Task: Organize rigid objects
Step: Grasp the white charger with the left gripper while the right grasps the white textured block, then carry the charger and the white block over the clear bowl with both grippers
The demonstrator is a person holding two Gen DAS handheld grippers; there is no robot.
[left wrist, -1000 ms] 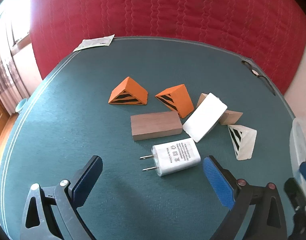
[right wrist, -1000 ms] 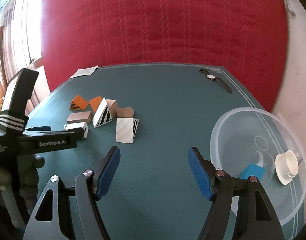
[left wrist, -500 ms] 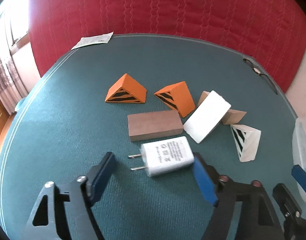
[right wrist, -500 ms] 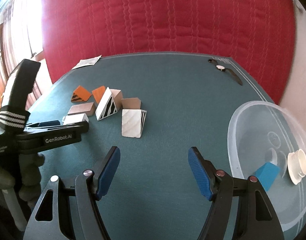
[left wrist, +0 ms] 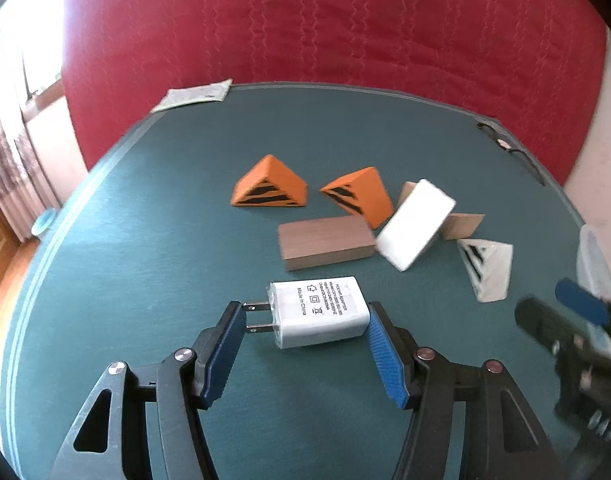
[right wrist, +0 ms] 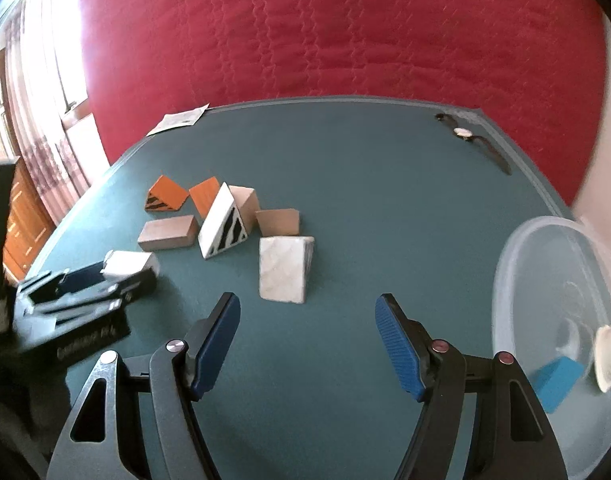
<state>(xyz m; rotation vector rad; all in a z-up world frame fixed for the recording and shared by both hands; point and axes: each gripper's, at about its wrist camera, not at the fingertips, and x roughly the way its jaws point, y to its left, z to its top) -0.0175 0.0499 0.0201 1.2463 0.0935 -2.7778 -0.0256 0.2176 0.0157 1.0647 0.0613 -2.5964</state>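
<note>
Small white power adapter (left wrist: 317,312) lying flat on the green mat (left wrist: 145,240), printed face up, just in front of the wooden block (left wrist: 325,242) and the heap of wedges; by the look of it a light, stiff plastic shell, smooth and likely slippery at its rounded corners, with two thin metal prongs (left wrist: 259,317) sticking out toward the left pad. Best taken across the plastic body, not end to end over the prongs, which could bend or let it swivel. Left gripper (left wrist: 301,344) straddling it lengthwise, jaws having just been closing with the adapter between them: right pad (left wrist: 385,356) touching or all but touching the adapter's end, left pad (left wrist: 225,348) meeting the prong tips, whether pressing yet cannot be told. Right gripper (right wrist: 307,344) spread and empty, low over bare mat, white wedge (right wrist: 283,270) just ahead, clear bowl (right wrist: 517,264) with a blue block (right wrist: 557,382) well off to its right
</note>
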